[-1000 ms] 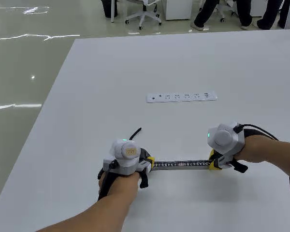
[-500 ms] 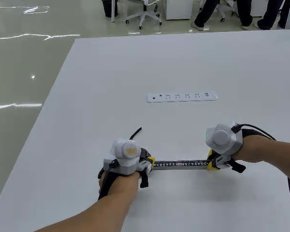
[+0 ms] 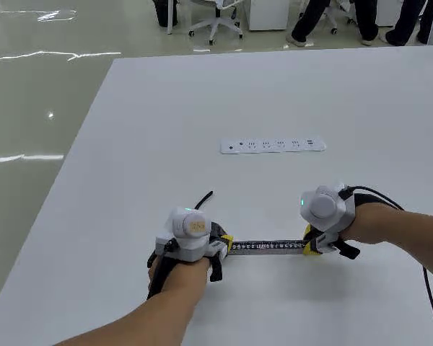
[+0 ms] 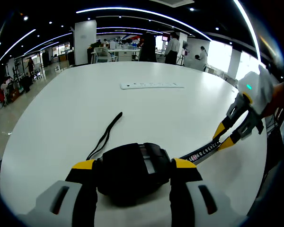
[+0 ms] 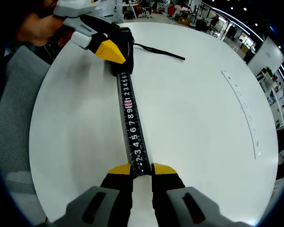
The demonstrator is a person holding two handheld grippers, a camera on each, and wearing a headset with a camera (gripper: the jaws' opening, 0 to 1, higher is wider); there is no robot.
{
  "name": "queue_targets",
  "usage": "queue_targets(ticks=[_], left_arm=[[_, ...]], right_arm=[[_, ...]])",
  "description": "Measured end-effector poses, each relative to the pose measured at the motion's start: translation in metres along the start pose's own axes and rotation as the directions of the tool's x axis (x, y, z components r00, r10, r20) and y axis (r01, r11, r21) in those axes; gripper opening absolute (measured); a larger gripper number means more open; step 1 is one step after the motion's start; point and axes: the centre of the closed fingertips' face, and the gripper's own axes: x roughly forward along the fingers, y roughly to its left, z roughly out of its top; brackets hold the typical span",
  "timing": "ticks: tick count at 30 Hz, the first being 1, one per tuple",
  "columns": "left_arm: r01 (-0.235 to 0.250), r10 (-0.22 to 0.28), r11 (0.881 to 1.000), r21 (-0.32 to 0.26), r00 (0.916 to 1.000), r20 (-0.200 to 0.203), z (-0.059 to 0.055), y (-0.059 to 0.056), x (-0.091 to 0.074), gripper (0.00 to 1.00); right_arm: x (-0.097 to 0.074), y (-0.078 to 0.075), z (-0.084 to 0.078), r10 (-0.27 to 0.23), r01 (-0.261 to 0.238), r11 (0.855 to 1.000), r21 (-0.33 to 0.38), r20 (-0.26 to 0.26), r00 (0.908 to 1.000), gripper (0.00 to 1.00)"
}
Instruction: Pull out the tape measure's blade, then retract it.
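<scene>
The white surface (image 3: 202, 108) is broad and smooth, with a power strip (image 3: 273, 145) lying further back, well apart from the work. Near the front edge the left tool (image 3: 220, 246) is clamped around the black tape measure case (image 4: 132, 172), a yellow-tipped jaw on either side, and the case sits low on the surface. Off to the side, the right tool (image 5: 142, 169) is pinched on the free end of the blade (image 5: 132, 127), its jaws pressed together right by the lowest numbers. The blade runs straight from one tool to the other. I can't tell whether it rests on the surface or hangs just above it. A thin black wrist strap (image 4: 106, 135) trails from the case.

The case looks hard, compact and fairly dense, and its flat sides should give a firm hold, though smooth plastic might twist in a loose one. The blade is thin, springy metal. It is probably slick, stiff along its curl and quick to kink if bent. Its spring will likely tug back, so the end is best held flat across its width.
</scene>
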Motion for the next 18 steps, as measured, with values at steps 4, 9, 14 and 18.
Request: queue_targets(ticks=[4, 9, 14, 18], left_arm=[[0.001, -0.001, 1.000, 0.001, 1.0000, -0.001, 0.000, 0.000, 0.000, 0.58], [0.002, -0.002, 1.000, 0.001, 1.0000, -0.003, 0.000, 0.000, 0.000, 0.58], [0.002, -0.002, 1.000, 0.001, 1.0000, -0.003, 0.000, 0.000, 0.000, 0.58], [0.002, -0.002, 1.000, 0.002, 1.0000, -0.002, 0.000, 0.000, 0.000, 0.58]], right_arm=[[0.003, 0.001, 0.006, 0.003, -0.003, 1.000, -0.010, -0.001, 1.0000, 0.14], [0.004, 0.001, 0.011, 0.009, -0.009, 1.000, -0.016, 0.006, 0.9999, 0.14], [0.005, 0.002, 0.018, 0.010, -0.010, 1.000, -0.017, 0.014, 0.9998, 0.15], [0.006, 0.003, 0.022, 0.015, -0.014, 1.000, -0.019, 0.020, 0.9997, 0.15]])
